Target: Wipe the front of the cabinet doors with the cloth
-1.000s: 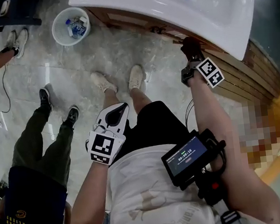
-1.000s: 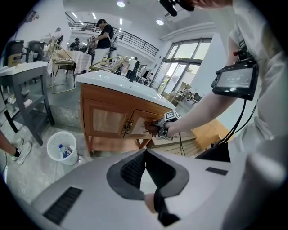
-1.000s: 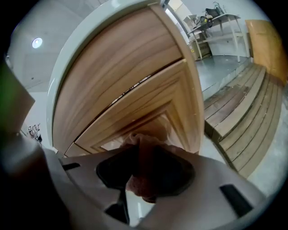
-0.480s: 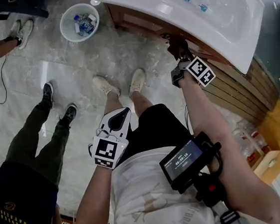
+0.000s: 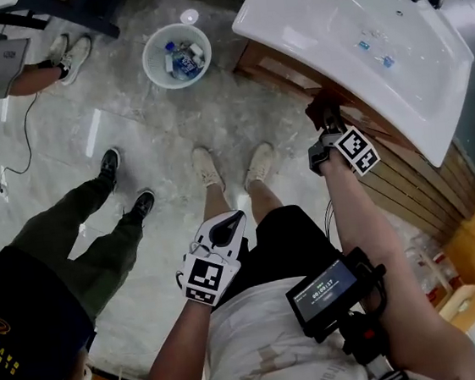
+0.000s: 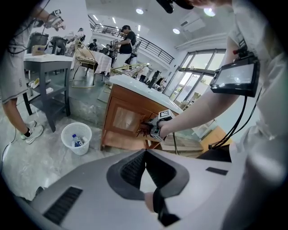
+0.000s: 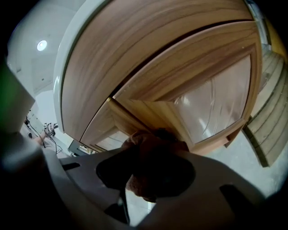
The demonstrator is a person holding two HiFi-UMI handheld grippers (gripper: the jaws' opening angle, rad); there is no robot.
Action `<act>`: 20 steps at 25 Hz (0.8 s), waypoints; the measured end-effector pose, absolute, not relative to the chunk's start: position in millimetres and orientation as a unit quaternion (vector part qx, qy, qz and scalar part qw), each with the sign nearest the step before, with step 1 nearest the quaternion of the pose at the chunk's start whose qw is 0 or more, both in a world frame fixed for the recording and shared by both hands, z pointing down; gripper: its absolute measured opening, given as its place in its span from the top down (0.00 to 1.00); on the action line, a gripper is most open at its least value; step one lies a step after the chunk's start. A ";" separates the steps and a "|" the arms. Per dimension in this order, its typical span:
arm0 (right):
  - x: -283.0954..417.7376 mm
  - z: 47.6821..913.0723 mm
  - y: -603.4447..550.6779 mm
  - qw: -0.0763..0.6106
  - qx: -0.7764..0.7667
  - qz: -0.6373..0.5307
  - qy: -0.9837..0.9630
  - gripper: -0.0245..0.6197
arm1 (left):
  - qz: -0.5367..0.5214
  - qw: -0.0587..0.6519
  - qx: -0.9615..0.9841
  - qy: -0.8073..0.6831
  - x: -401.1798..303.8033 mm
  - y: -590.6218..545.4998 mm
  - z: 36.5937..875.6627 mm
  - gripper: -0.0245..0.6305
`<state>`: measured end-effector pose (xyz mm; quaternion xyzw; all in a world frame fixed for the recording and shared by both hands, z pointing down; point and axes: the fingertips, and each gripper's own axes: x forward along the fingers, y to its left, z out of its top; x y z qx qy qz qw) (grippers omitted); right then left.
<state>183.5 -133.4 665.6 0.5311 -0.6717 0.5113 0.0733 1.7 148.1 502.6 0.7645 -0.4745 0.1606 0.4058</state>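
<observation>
The right claw (image 7: pixel 150 168) is pinching the cloth (image 7: pixel 137 140), seemingly soft and light, by its bunched middle against the cabinet door (image 7: pixel 211 99); the left claw (image 6: pixel 145 155), pressed together, is idling well away from it.

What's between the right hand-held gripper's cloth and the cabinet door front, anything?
Nothing visible. The right hand-held gripper is shut on the cloth, and the cloth looks pressed against the wooden frame of the cabinet door, beside its pale panel. No object shows between them.
</observation>
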 end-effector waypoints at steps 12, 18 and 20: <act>119.7 659.7 -153.7 0.013 0.545 0.519 -0.658 0.77 | 0.174 0.403 0.778 -0.450 -60.7 149.6 507.7 0.94; 78.2 664.2 -160.1 0.001 0.543 0.518 -0.660 0.77 | 0.184 0.402 0.777 -0.449 -98.6 150.7 512.2 0.94; 64.7 664.3 -162.0 -0.001 0.540 0.518 -0.664 0.77 | 0.184 0.403 0.776 -0.449 -106.8 151.5 513.9 0.94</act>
